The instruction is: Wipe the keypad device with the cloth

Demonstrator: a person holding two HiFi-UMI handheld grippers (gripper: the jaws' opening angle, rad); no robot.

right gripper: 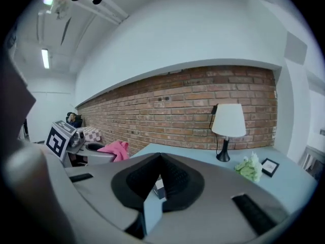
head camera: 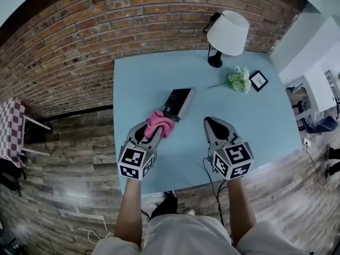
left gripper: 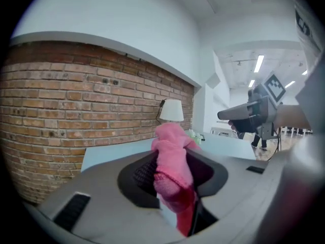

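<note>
left gripper (head camera: 151, 133) jaws clamp the pink cloth (head camera: 160, 122), which hides their tips; just ahead it meets the keypad device (head camera: 178, 103), covering its near corner. right gripper (head camera: 211, 122) jaws are pressed together, empty.

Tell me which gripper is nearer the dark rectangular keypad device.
Left. The left gripper, holding the pink cloth, sits at the keypad device's near corner; the right gripper hangs apart, to its right.
</note>
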